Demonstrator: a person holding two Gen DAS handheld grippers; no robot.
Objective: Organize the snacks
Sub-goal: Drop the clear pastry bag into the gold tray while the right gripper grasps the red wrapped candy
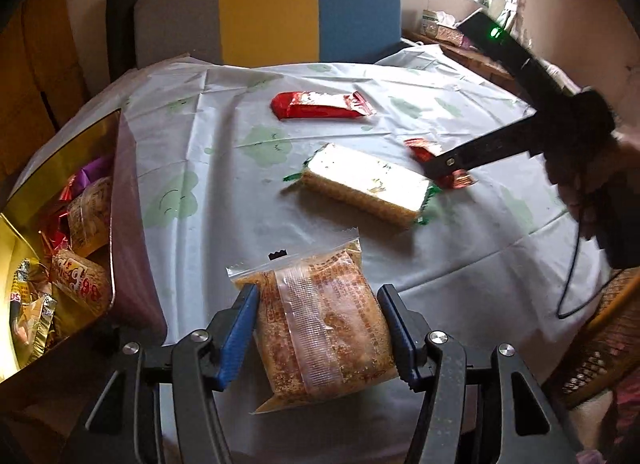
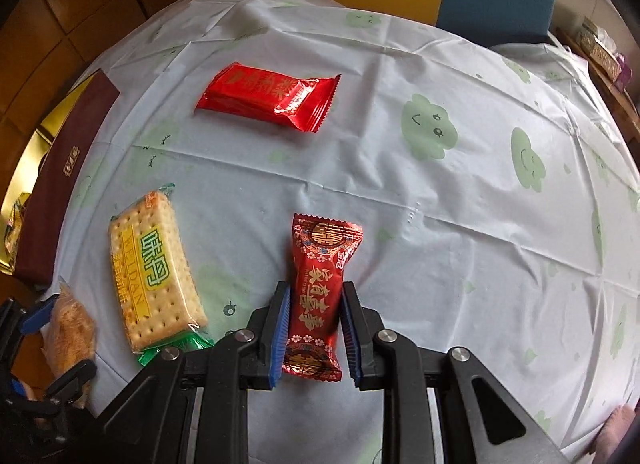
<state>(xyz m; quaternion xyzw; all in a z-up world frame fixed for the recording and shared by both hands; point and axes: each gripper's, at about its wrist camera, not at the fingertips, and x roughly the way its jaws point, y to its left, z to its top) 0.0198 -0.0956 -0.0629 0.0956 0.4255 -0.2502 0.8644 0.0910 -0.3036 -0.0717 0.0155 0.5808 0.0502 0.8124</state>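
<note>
The cracker pack (image 2: 156, 272) reads "WEIDAN".

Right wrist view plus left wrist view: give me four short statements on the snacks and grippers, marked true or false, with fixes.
1. The right gripper is shut on the small red packet. True.
2. The left gripper is empty. False: it grips a clear bag of brown snack.
3. The cracker pack lies on the tablecloth, ungripped. True.
4. The box holds nothing. False: several wrapped snacks lie in it.
</note>
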